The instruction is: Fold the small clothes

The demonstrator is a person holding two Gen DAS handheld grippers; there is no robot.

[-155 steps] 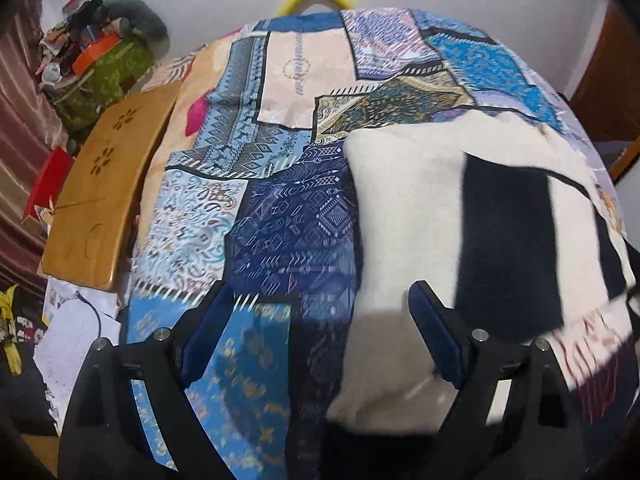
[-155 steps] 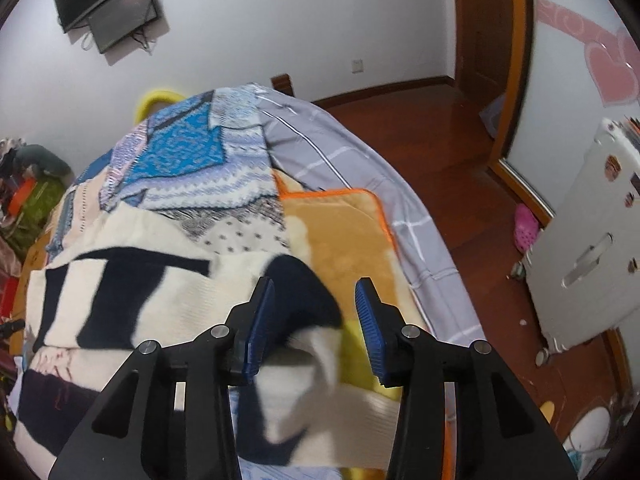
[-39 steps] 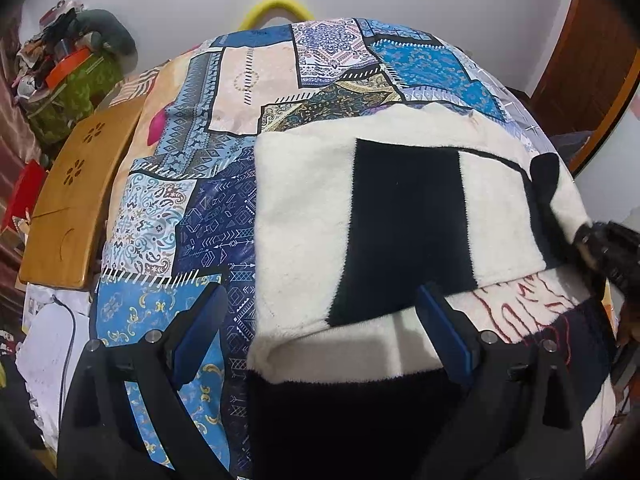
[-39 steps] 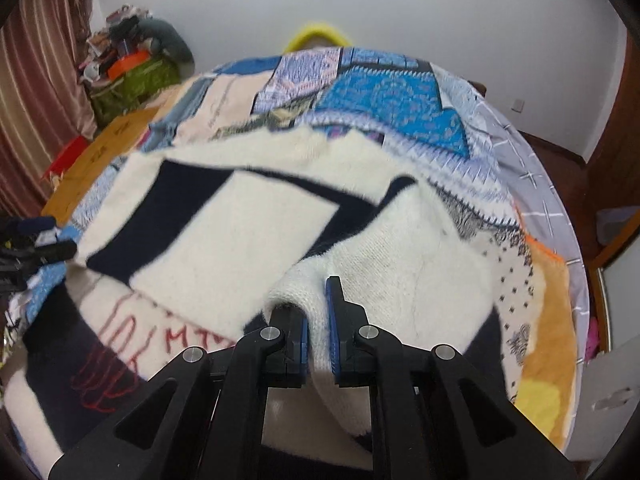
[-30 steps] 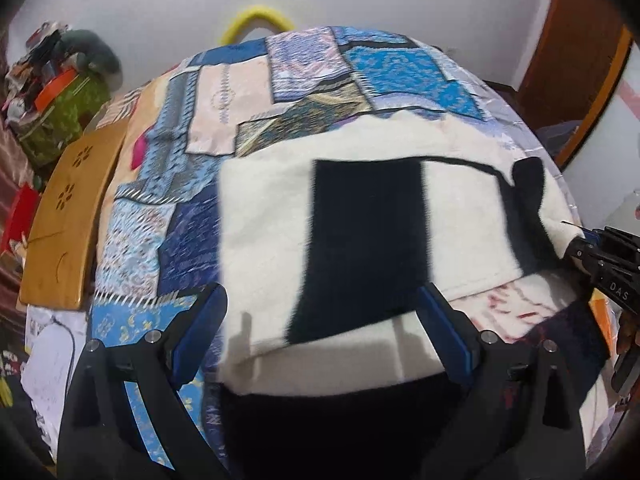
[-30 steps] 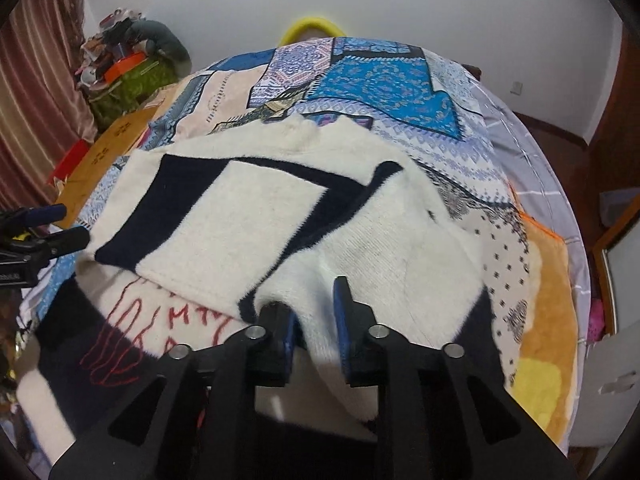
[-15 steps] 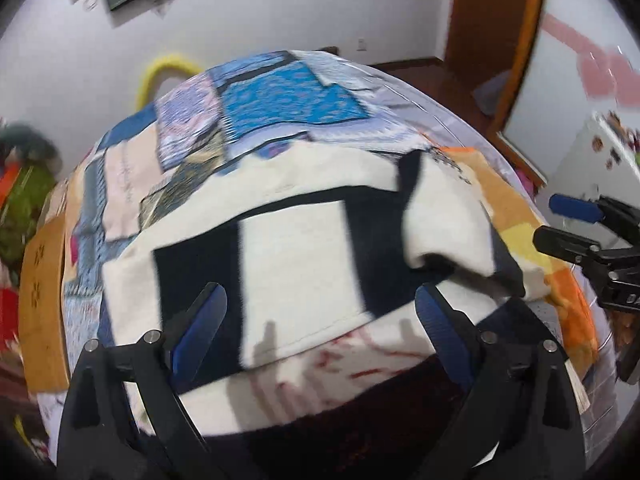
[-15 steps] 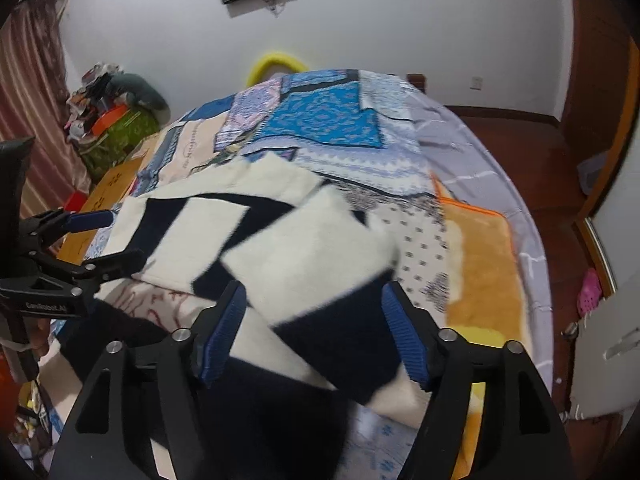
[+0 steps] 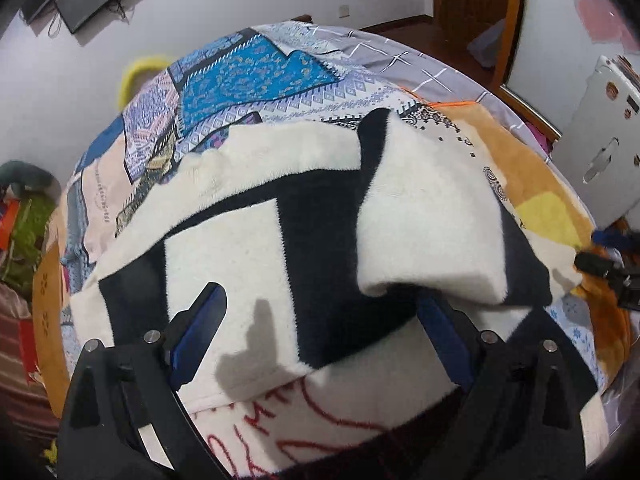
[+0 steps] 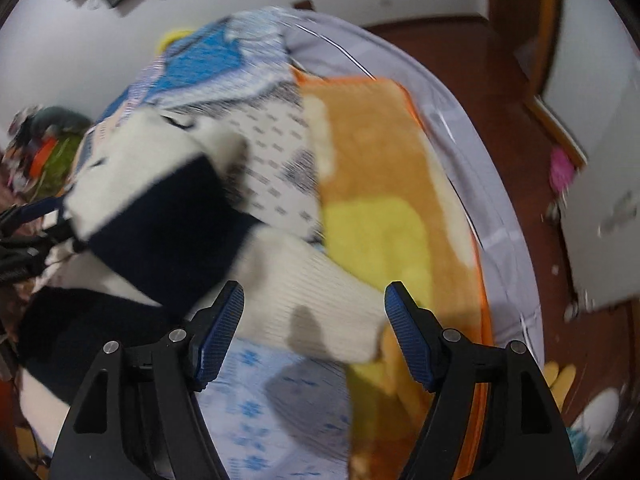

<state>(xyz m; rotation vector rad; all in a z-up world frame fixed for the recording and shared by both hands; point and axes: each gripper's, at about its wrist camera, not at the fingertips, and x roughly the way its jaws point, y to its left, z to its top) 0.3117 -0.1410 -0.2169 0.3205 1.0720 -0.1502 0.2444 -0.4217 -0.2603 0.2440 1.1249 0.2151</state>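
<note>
A cream and navy knit sweater (image 9: 248, 248) with red lettering lies flat on the bed. Its right sleeve (image 9: 424, 224) is folded in over the body. My left gripper (image 9: 324, 340) is open and empty just above the sweater's lower middle. My right gripper (image 10: 314, 328) is open and empty above the sleeve's ribbed cream cuff (image 10: 316, 304). The right wrist view is blurred. The right gripper also shows at the right edge of the left wrist view (image 9: 612, 264).
The bed has a blue patchwork cover (image 9: 248, 72) and an orange-yellow blanket (image 10: 376, 184) to the right of the sweater. A wooden board (image 9: 44, 320) lies at the left. A white cabinet (image 9: 596, 144) and red wood floor (image 10: 512, 128) are to the right.
My right gripper, shut on the sleeve a second ago, has opened, let the sleeve drop folded over the body, and pulled away rightward. My left gripper has swung right, still open.
</note>
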